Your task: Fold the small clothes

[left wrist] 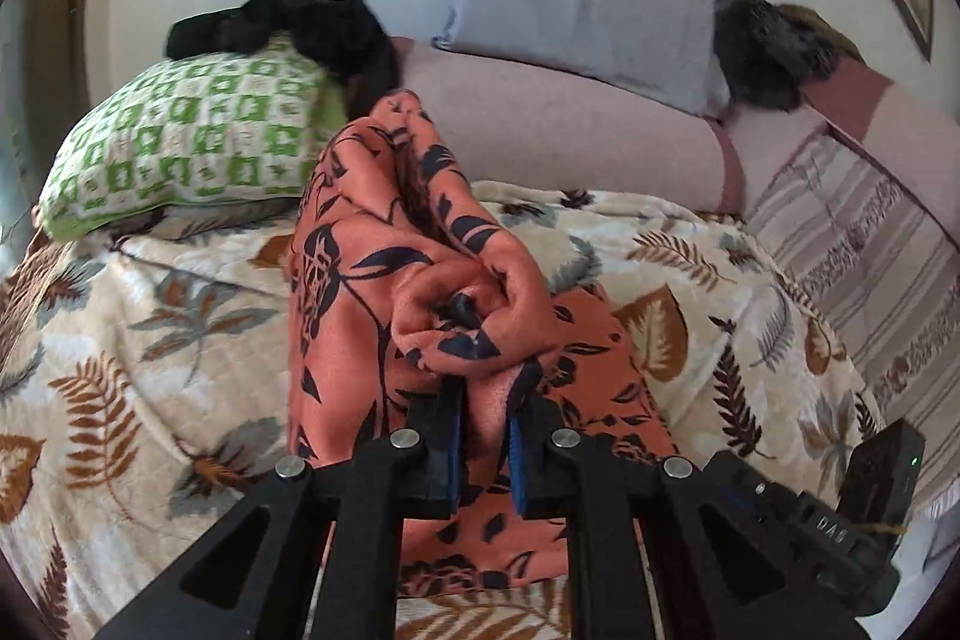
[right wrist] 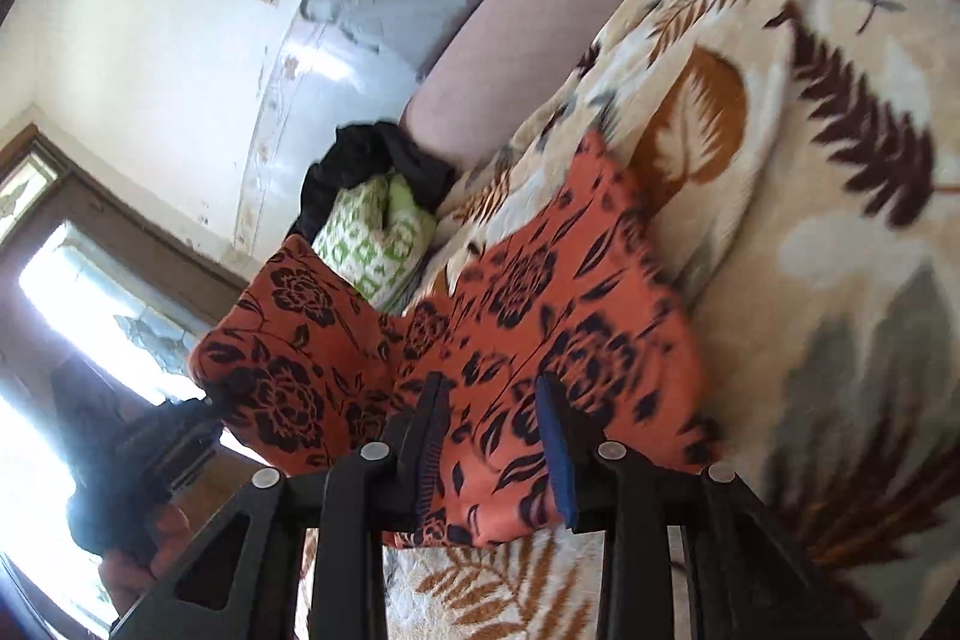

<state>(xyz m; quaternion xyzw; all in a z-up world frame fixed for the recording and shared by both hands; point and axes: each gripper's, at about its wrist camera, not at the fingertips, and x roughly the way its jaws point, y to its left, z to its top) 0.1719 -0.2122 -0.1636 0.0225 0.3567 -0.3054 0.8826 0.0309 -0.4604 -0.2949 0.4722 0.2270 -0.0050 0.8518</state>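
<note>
Left wrist view: the left tool (left wrist: 483, 388) is clamped on a bunched fold of the orange floral garment (left wrist: 360, 292), thin and smooth, above the fleecy leaf-print blanket (left wrist: 150, 316); right wrist view: the right tool (right wrist: 495, 400) grips the garment's edge.

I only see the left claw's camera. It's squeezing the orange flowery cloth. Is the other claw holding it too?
Observer: Yes. The right claw has an edge of the orange cloth between its fingers.
Operator: Can you see my claw from there?
Observer: Yes. The left claw holds a corner up off the blanket, so the cloth stretches between both claws.
Operator: What's behind my claw?
Observer: A bright window.
</note>
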